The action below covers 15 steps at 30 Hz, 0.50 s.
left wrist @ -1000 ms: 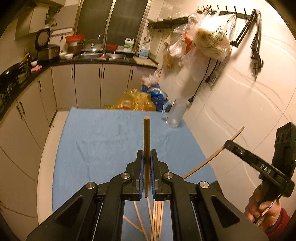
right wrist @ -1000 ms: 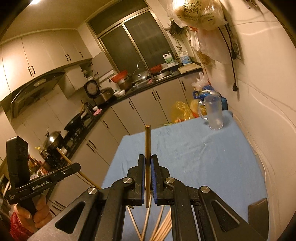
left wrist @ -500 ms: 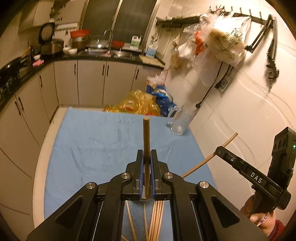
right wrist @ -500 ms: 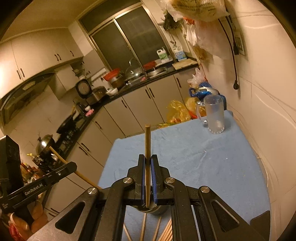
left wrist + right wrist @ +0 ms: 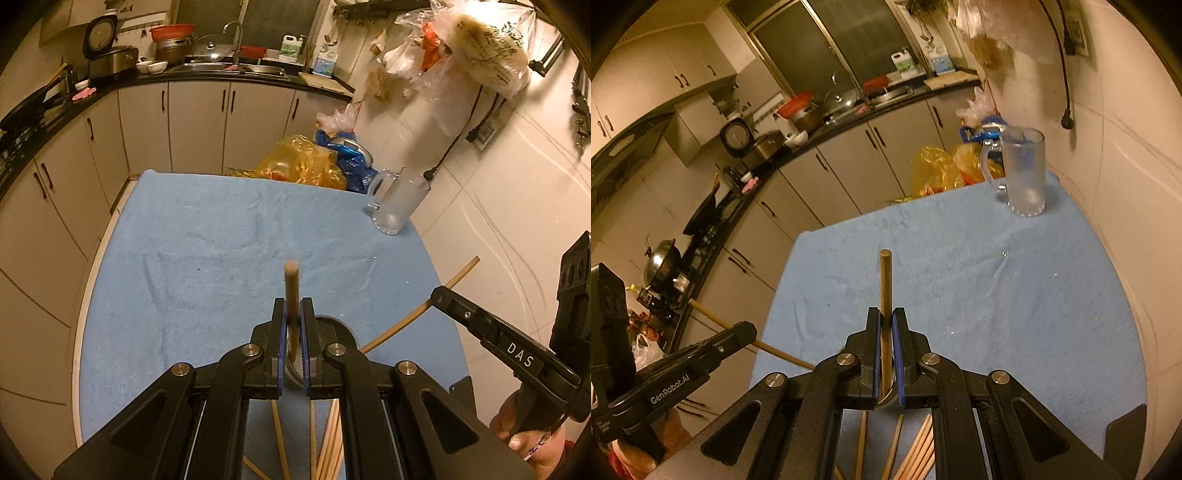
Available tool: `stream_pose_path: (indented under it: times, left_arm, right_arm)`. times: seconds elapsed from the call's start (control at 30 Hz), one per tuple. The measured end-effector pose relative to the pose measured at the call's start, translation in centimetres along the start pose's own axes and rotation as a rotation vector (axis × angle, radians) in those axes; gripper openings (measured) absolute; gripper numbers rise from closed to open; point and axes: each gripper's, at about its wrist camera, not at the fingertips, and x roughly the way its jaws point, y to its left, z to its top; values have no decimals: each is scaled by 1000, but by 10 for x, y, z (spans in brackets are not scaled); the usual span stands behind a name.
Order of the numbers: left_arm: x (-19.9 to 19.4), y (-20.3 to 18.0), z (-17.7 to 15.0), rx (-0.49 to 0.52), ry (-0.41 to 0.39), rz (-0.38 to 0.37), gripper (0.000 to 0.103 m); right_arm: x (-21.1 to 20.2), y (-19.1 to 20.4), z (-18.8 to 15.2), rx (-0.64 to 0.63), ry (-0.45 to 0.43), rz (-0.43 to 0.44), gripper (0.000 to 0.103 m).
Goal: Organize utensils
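Left tongs [image 5: 292, 325] clamped tight on a chopstick [image 5: 291, 295], stick pointing forward and up between the blue pads, blurred at its tip. Right tongs [image 5: 885, 332] likewise pinched shut on a second chopstick [image 5: 885, 291], held upright along the fingers. Both poised above the blue-cloth surface [image 5: 207, 251], angled down toward its near end, just over a round metal holder [image 5: 332, 325] partly hidden behind the fingers. From the left view, right tongs [image 5: 439, 295] off to the right side, gripping its stick slantwise, hand [image 5: 524, 432] low at the frame corner. More loose chopsticks [image 5: 916, 446] lying on the cloth beneath. Glass mug [image 5: 1023, 173] standing upright at the far right corner, well apart.
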Motion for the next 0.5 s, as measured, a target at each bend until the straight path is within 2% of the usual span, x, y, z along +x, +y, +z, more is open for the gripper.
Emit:
stream_pose_path:
  times: [0.1,0.17,0.23,0.4,0.5]
  left_arm:
    - [-2,1,-1,-2,-10,-7,7]
    - [-6,2,-1,-9,-23,-10,13]
    - [-12,3,0,-14,-43,-11,20]
    - [-37,7,3,-12,-98,-14,22]
    - [-56,11,-2,-6,-137,-14,26]
  right_arm:
    - [3,-1,0,5,3,-3,8]
    - [1,-1,1,-3,-4,0,9]
    - [-6,-1,2,-8,-27,-4,13]
    - [-34,-3,3,-1,-85,3,27]
    - [-50,-8,-4,12,-105,-4,33]
